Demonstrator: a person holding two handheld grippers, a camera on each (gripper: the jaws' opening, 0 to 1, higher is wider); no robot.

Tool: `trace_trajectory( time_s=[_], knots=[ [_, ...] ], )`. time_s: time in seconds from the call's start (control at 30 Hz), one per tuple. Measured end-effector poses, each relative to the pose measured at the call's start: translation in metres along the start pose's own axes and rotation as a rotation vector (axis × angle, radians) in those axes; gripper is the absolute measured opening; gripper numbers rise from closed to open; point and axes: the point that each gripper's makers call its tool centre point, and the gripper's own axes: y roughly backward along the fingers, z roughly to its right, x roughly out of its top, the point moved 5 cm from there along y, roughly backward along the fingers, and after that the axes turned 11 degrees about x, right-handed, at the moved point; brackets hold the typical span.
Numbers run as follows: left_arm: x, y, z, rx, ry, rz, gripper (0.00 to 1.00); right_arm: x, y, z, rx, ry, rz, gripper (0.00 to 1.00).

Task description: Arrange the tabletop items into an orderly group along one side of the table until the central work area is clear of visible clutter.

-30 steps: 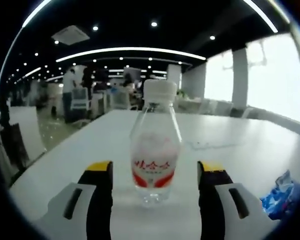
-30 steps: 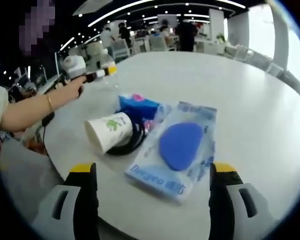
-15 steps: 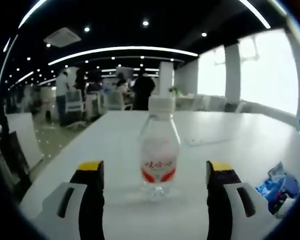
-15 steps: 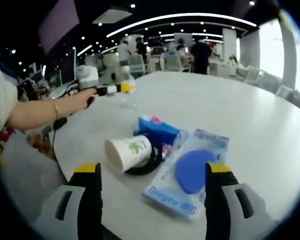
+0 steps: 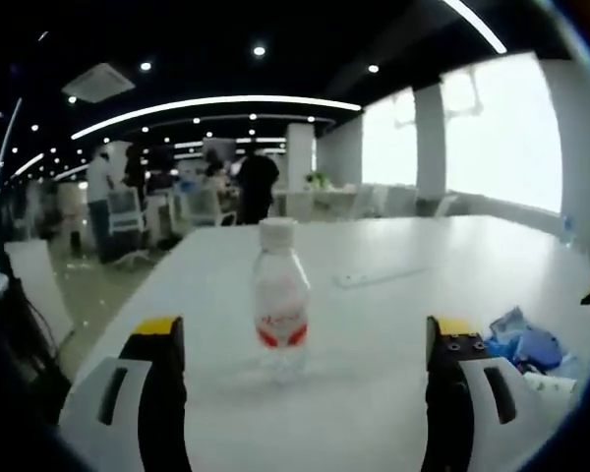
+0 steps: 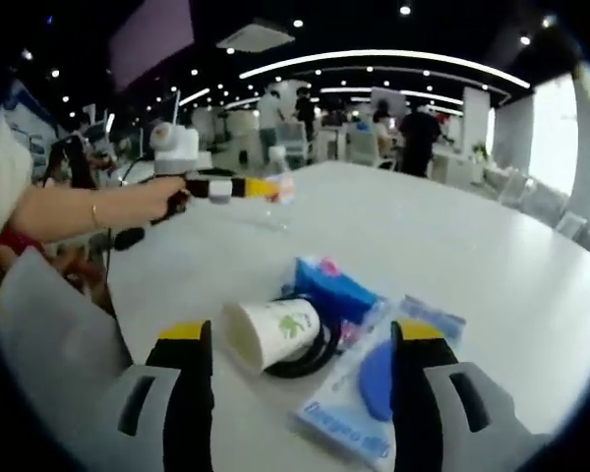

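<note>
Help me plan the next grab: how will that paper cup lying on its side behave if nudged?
The paper cup lies on its side, so it would probably roll in an arc. It looks thin-walled and empty, likely light and easy to crush. The black cable loop against it may catch or drag along.

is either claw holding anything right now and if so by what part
Nothing is held. The left claw is open, with the water bottle standing free beyond it. The right claw is open above the tipped paper cup.
</note>
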Motion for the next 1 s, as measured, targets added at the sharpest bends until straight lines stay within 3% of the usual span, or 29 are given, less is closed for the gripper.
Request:
trace_trajectory(
  time_s=[0.23, 0.4, 0.53, 0.87, 1.0],
  knots=[
    [0.004, 0.026, 0.004, -0.058, -0.015, 0.002, 0.99, 0.000, -0.011, -0.006, 0.052, -0.022, -0.008, 0.63],
    [0.003, 0.047, 0.009, -0.117, -0.031, 0.007, 0.99, -0.003, -0.017, -0.012, 0.065, 0.016, -0.033, 0.56],
    [0.001, 0.060, 0.012, -0.145, -0.055, -0.010, 0.99, -0.004, -0.019, -0.015, 0.078, 0.038, -0.049, 0.44],
    [0.003, 0.093, 0.025, -0.249, -0.047, -0.019, 0.99, -0.006, -0.029, -0.018, 0.096, 0.097, -0.084, 0.32],
    [0.003, 0.102, 0.028, -0.264, -0.058, -0.012, 0.98, -0.005, -0.033, -0.021, 0.134, 0.077, -0.080, 0.30]
  ],
)
